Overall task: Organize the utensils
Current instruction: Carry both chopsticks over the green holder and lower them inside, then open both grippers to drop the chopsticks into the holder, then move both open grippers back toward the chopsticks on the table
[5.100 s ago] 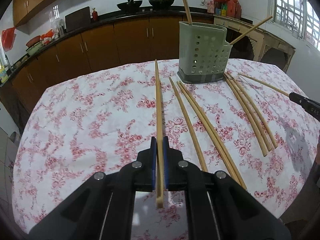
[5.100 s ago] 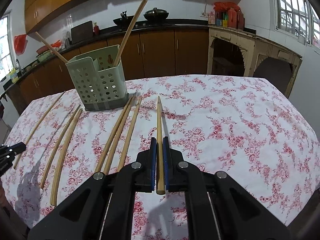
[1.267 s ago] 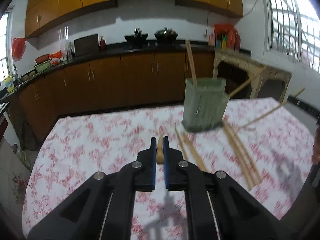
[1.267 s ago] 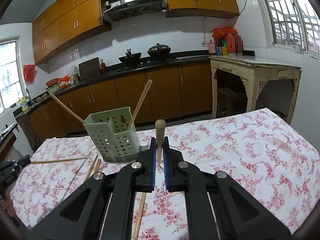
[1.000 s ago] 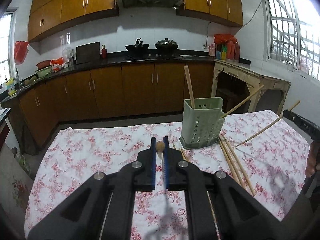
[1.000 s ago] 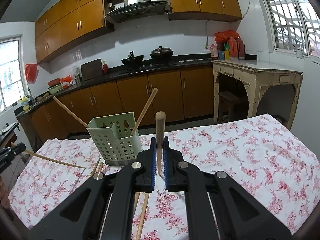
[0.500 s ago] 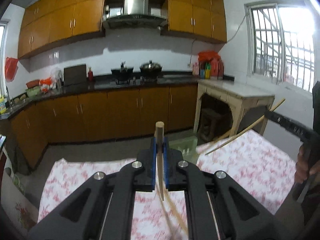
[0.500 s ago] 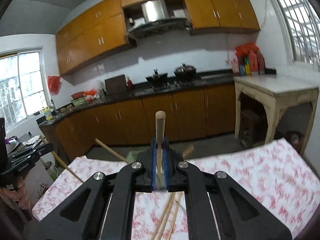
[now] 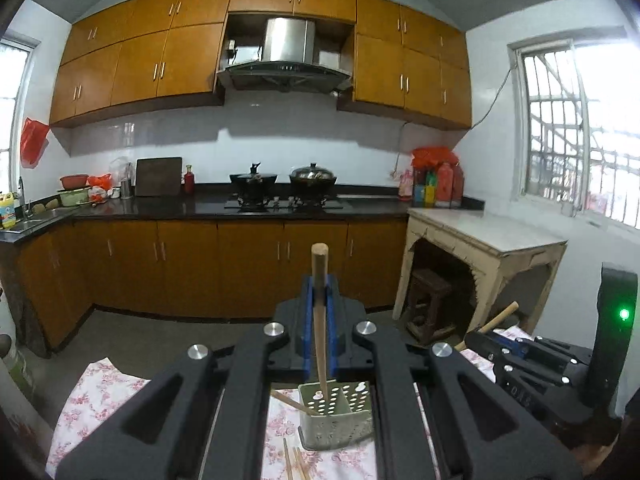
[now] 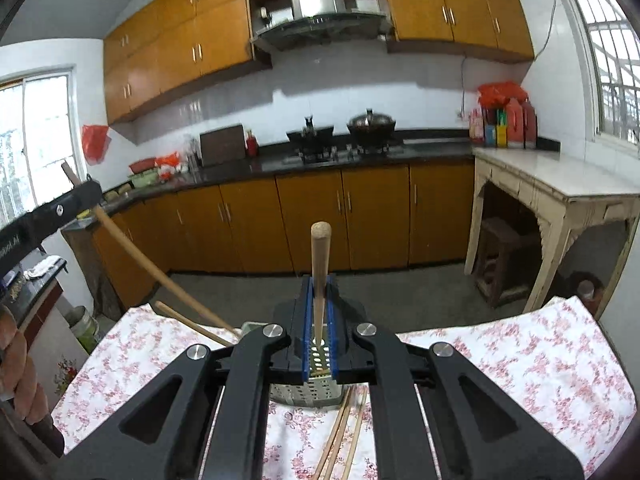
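No writing is readable; the left gripper (image 9: 319, 304) and the right gripper (image 10: 319, 308) each clench one chopstick (image 9: 319, 320) above the green holder (image 9: 334, 416).

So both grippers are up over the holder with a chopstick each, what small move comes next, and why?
Probably lower the left gripper so its chopstick slides down into the green utensil holder. The stick is clamped near upright with its tip at the holder's open top. The right gripper holds its own chopstick above the same holder, so going one at a time seems safer.
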The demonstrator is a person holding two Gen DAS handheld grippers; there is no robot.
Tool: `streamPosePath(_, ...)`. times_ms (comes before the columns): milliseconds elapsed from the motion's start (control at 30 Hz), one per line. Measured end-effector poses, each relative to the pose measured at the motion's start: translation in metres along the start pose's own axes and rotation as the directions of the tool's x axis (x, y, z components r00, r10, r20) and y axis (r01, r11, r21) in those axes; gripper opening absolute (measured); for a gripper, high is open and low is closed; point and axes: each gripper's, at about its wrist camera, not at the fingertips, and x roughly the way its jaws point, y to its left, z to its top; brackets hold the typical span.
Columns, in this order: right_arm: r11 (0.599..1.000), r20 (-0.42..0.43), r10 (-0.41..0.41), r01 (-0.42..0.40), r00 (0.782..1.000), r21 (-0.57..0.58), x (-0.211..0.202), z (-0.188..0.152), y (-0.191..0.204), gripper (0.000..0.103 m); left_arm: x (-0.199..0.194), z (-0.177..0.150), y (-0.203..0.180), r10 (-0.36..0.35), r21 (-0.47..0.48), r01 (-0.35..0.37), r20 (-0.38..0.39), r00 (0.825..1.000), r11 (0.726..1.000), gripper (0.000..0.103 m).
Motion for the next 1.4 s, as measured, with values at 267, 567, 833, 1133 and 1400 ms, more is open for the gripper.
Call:
streamPosePath(267,0.999,-0.092,0.025,-0.023,0.995,0.022,0.032,-0.013,-0.002,0.007,0.048,-0.026,0.005,0.021,-0.018,-0.023,-0.072,0.997,1.0,0.007)
streamPosePath(567,0.999,-0.132,-0.005,0.011,0.991,0.04,0.036,-0.019,-0.008,0.012,0.057,-0.04,0.025,0.047,-0.027,-0.051,-0.137,0.99,0.998,0.021)
streamPosePath(833,0.999,0.004,-0.038,0.038,0.999,0.008,-0.018,-0.005,-0.003,0.024,0.009,-0.039,0.042,0.055,-0.047,-0.059,-0.087,0.995,0.997,0.04)
streamPosePath(1133,0.998,0.021,-0.045,0.046,0.999,-0.051,-0.08,-0.07,-0.006,0.027,-0.079,-0.108,0.066,0.15,0.012,-0.15,-0.083,0.985,0.989,0.058)
streamPosePath(1400,0.995,-0.301,-0.095,0.097,0.949,-0.007,0.021,-0.171,-0.013,0.027,-0.05,-0.22,0.077,0.188,0.028,-0.189,-0.318,0.929,0.982,0.06)
